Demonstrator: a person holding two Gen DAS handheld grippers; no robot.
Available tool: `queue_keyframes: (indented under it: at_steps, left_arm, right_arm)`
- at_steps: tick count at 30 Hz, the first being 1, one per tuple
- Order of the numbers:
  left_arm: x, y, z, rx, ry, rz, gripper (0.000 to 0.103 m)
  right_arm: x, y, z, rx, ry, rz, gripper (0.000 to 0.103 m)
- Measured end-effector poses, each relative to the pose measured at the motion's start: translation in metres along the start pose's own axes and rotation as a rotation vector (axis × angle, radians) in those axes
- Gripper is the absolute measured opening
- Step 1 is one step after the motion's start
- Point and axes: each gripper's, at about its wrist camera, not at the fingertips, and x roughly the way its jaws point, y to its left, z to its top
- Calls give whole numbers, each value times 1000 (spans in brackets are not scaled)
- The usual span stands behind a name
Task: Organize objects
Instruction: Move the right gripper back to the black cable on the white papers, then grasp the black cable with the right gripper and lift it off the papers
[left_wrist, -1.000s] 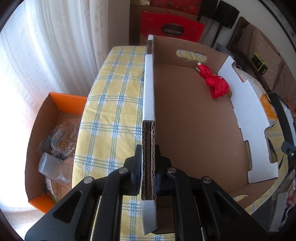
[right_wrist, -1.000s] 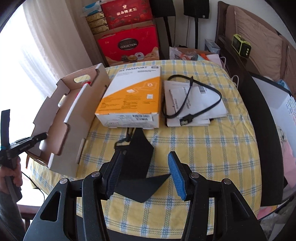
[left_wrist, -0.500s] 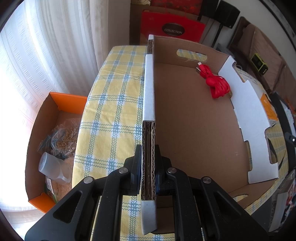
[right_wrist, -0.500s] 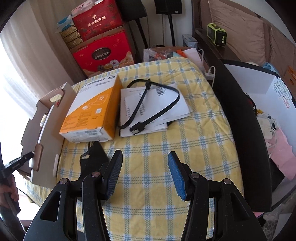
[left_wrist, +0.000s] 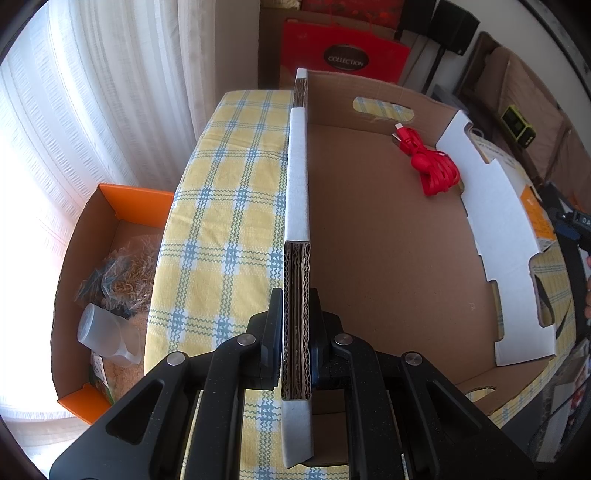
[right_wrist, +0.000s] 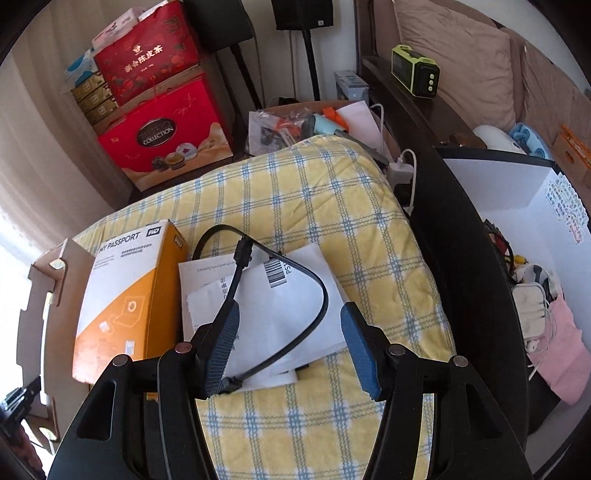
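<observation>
Surface: a table under a yellow and blue checked cloth (right_wrist: 295, 206), in a cluttered room with sheer curtains (left_wrist: 92, 92) and red gift boxes (right_wrist: 162, 136) stacked at the far wall. Below the table edge, left of the left claw, an orange-rimmed carton (left_wrist: 110, 206) of bagged oddments sits on the floor.

Item: left gripper (left_wrist: 295, 332). Jaws clamped tight on the near side wall of the cardboard tray (left_wrist: 369, 240), the corrugated edge running straight ahead between its pads. It appears to steady the tray.

Item: red cable (left_wrist: 428, 162), coiled. Lies inside the tray, ahead and right of the left claw, near the far wall with the handle slot. Judged already sorted; the only thing seen in the tray, whose floor is otherwise bare.

Item: WD My Passport box (right_wrist: 125, 302), orange and white. On the cloth just beside the tray's outer wall, ahead and left of the right claw. Not yet put away.

Item: right gripper (right_wrist: 291, 343). Jaws parted and widening, pads touching nothing; it holds nothing.

Item: black cable (right_wrist: 280, 295), looped on a stack of white papers (right_wrist: 280, 317). Directly ahead of the right claw; the loop's near stretch falls between the fingers in view, one plug by the left finger. Judged the likely next pick. Cable, papers and box remain outside the tray.
</observation>
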Motion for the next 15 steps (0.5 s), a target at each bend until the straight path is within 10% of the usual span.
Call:
queue_keyframes:
  at_steps: [15]
  left_arm:
    - [0,0,1,-6,3,-1,10]
  right_arm:
    - [12,26,14,-10,-5,-9,64]
